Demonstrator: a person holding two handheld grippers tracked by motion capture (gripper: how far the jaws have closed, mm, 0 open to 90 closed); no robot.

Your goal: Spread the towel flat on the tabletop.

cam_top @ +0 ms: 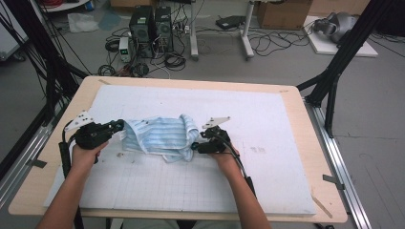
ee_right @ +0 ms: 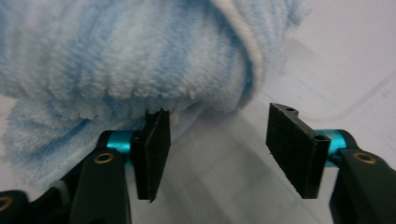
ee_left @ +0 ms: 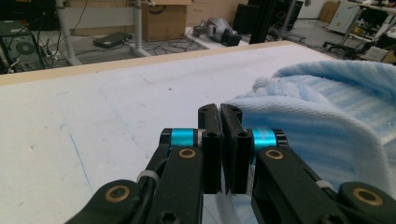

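Note:
A light blue striped towel [cam_top: 160, 136] lies bunched on the white mat [cam_top: 267, 124], at the middle left. My left gripper [cam_top: 120, 126] is at the towel's left edge. In the left gripper view its jaws [ee_left: 219, 109] are pressed together, and the towel's [ee_left: 327, 107] edge runs into them from the right. My right gripper [cam_top: 195, 145] is at the towel's right side, low over the mat. In the right gripper view it [ee_right: 219, 112] stands open, with the left pad against a thick fold of the towel [ee_right: 116, 60] and bare mat between the jaws.
The mat covers most of a wooden table [cam_top: 313, 157]. Beyond the far edge stand computer towers [cam_top: 150, 24], loose cables and cardboard boxes on the floor. Black frame posts [cam_top: 344, 52] rise at the table's right and left.

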